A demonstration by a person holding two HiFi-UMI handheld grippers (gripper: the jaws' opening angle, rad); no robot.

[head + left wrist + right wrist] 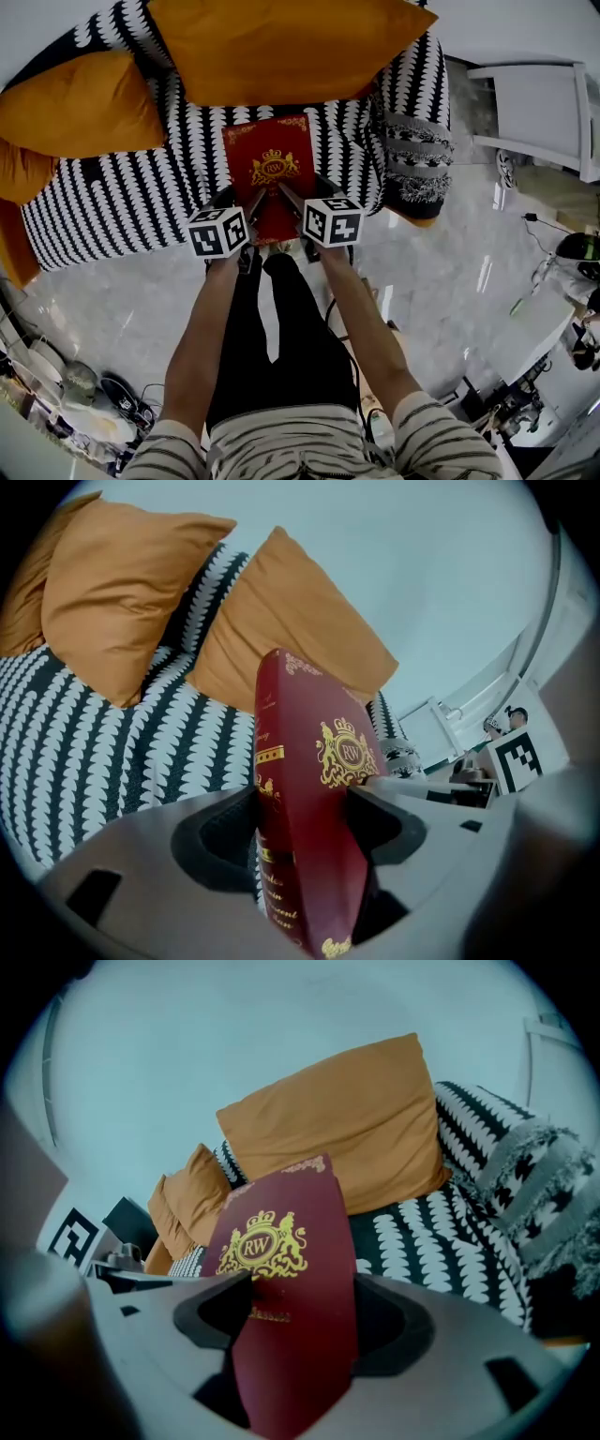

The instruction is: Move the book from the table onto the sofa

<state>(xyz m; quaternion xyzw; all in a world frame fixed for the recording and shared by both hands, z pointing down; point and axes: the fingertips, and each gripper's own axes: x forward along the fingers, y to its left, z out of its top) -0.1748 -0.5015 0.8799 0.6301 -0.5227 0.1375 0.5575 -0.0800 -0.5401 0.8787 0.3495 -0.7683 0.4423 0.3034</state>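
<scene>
Left hand-held gripper (254, 204) and right hand-held gripper (288, 199) each pinching red book (270, 169) over black-and-white sofa (141, 192), orange cushions (281, 42) just behind

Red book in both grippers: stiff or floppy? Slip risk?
Probably stiff: the red book juts past the left gripper and right gripper without sagging, so likely hardcover. Its cover looks smooth, so it may slide if the grip loosens. Both grip only its near edge, so its weight may lever it down.
</scene>
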